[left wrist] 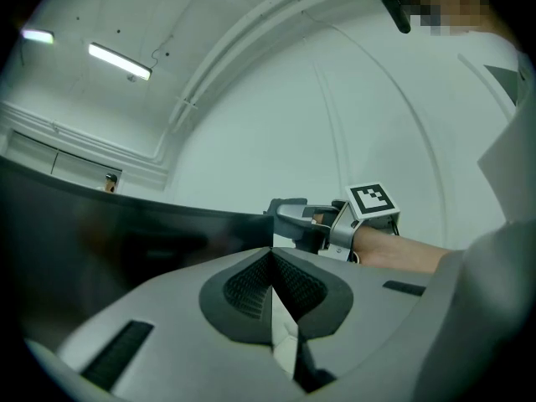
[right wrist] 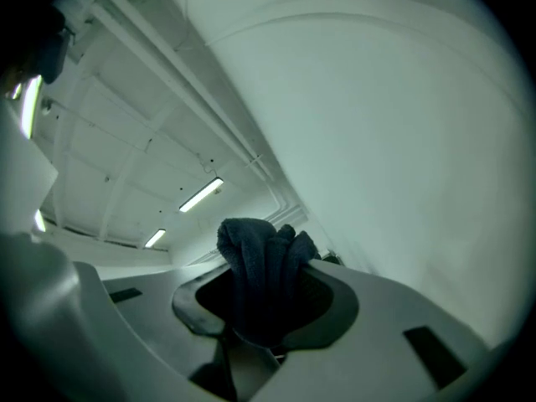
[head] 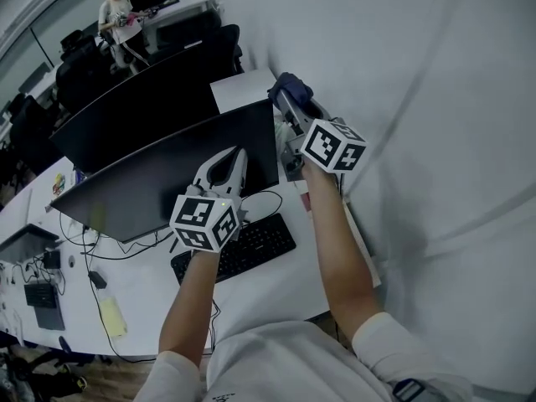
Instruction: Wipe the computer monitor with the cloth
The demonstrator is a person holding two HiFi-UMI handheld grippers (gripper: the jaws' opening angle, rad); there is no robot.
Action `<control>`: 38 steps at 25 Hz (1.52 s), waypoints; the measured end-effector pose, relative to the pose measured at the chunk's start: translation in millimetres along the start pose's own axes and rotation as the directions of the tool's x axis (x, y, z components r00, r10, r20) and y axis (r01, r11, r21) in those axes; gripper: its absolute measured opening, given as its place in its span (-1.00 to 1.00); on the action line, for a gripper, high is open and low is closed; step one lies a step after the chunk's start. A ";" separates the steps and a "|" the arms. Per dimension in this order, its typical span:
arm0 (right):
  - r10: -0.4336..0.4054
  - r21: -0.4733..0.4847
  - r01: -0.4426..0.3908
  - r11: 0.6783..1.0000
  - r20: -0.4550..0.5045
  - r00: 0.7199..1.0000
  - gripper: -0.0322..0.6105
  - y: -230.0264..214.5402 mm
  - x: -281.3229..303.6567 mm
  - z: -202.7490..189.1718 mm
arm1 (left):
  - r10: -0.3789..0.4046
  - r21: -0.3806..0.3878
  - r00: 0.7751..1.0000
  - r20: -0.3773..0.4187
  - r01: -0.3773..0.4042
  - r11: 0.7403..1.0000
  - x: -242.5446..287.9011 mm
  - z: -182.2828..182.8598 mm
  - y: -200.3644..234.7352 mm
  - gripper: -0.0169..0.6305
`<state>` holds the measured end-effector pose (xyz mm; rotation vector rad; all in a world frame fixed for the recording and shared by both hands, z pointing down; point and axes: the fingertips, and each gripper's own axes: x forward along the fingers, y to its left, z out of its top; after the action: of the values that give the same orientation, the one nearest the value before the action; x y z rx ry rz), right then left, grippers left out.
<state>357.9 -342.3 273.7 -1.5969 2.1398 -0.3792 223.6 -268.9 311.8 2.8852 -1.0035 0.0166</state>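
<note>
- Right gripper view: the right gripper has its fingers clamped on the cloth, a dark bunched wad that fills the gap between them and pokes out past the tips.
- I judge the cloth to be soft, light and floppy. It should crush flat under pressure, and it could drag out of the grip if the panel snags it. So the hold belongs deep on the bunched middle, as it is now, not on a loose edge.
- Head view: the cloth sits at the upper right corner of the monitor, at or just above its top edge. I cannot tell whether it touches the panel.
- I take the monitor to be stiff but fragile and smooth-faced, so light, even pressure is what I would plan for.
- Left gripper view: the left gripper has its fingers shut together with nothing between them.
- In the head view the left gripper hovers in front of the monitor's lower part, above the keyboard on the desk — well apart from the cloth.
</note>
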 end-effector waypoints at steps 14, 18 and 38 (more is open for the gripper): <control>-0.030 0.392 0.025 0.920 0.007 1.000 -0.47 -42.6 -22.4 -75.5 | -0.001 0.008 0.999 -0.032 0.002 1.000 15.4 -25.4 -9.4 -0.92; -0.049 0.414 0.057 0.909 -0.031 0.998 -0.47 -57.1 -29.2 -100.4 | 0.003 0.010 0.999 -0.053 -0.003 1.000 20.1 -39.9 -10.0 -0.92; -0.138 0.497 0.213 0.841 -0.183 0.973 -0.47 -115.0 -59.8 -209.3 | -0.004 0.002 0.989 -0.145 0.005 1.000 29.9 -119.4 -6.4 -0.92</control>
<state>363.3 -328.1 519.4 -1.4757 1.7708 -1.0581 253.2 -272.2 431.3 2.8398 -0.9711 0.2248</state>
